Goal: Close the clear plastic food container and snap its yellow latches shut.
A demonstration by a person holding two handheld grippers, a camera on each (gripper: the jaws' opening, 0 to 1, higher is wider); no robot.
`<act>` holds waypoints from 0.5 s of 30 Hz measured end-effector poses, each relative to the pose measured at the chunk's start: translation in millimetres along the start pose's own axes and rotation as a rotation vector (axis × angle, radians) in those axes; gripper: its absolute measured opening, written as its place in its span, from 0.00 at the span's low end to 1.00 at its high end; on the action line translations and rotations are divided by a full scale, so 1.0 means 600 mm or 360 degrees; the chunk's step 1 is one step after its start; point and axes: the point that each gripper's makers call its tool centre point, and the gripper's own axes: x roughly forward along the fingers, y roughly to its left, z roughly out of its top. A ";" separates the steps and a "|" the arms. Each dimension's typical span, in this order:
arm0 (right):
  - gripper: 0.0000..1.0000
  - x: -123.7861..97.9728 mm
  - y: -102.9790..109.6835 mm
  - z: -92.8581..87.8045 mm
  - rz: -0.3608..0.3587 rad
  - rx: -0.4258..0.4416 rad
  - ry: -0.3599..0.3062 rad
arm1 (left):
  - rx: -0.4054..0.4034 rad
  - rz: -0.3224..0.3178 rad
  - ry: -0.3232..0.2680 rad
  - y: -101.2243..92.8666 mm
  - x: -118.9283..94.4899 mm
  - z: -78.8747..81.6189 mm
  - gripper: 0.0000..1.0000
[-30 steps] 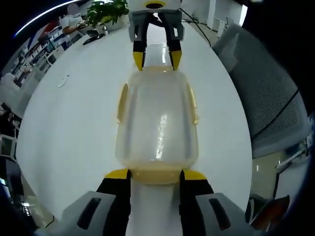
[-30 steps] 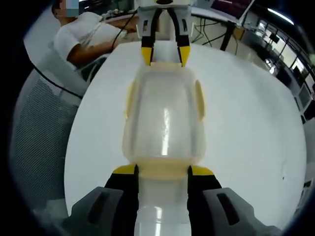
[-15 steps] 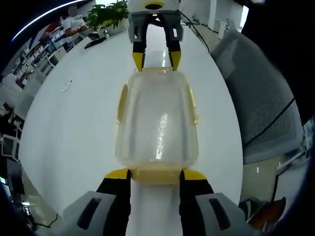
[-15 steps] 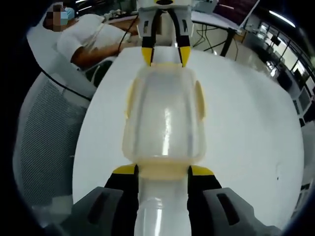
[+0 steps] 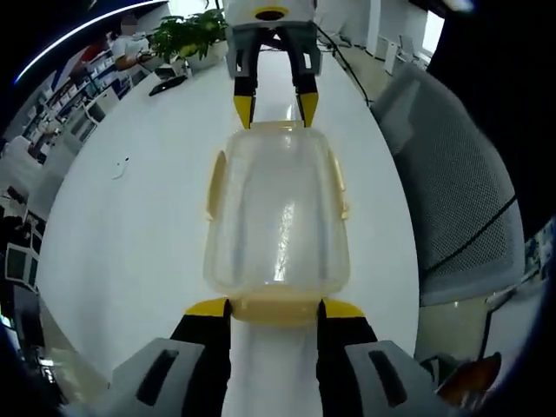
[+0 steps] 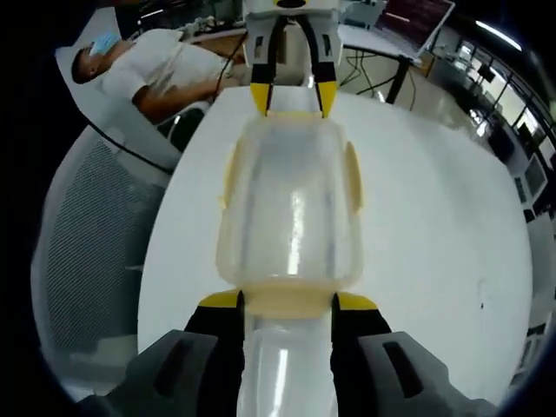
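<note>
Clear food container [image 5: 278, 217], lid on, stood on white table [image 5: 130, 226] between left gripper [image 5: 274, 306] and right gripper [image 6: 287, 300], each clenched on a yellow end latch [image 5: 276, 307]; judged mid-latching, side latches [image 5: 215, 184] next.

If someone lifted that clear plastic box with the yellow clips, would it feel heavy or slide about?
Probably light: the clear food container looks empty, with the white table showing through it. Its glossy lid may be slippery. It seems fairly stiff, since the left claw and right claw sit at opposite ends without visible bending.
</note>
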 end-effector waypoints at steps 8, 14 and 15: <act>0.35 -0.023 0.003 -0.027 -0.0005 0.0017 0.0025 | 0.0031 -0.0001 -0.0015 0.002 0.009 0.036 0.32; 0.35 -0.039 0.003 -0.049 -0.0025 0.0018 0.0041 | 0.0038 0.0000 -0.0037 0.004 0.016 0.062 0.32; 0.35 -0.042 0.003 -0.053 -0.0027 0.0024 0.0041 | 0.0040 0.0000 -0.0040 0.005 0.018 0.067 0.32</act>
